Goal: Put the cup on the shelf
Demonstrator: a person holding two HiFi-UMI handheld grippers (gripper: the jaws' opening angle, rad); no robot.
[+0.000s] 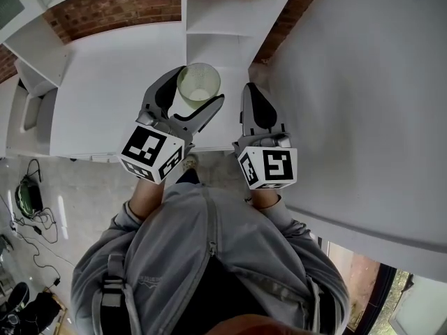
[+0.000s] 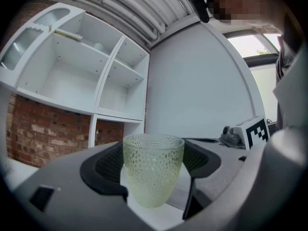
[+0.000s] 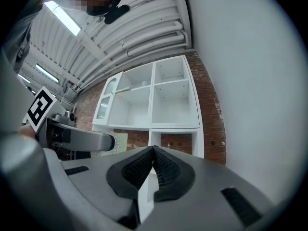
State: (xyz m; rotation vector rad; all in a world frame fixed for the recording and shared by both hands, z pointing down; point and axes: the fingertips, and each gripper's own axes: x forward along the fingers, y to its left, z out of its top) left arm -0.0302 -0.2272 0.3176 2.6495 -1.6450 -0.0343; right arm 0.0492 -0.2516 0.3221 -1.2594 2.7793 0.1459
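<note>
Cup (image 2: 153, 170) is held upright between the wide-set jaws of the left gripper (image 1: 198, 89), pads pressed against its sides, in front of the white shelf (image 2: 103, 88). Right gripper (image 3: 154, 153) is carried alongside, jaws closed together with nothing between them.

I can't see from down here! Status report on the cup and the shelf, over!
Left gripper shut on cup, held upright. Right gripper shut, empty. Shelf ahead, path looks clear. Over.
</note>
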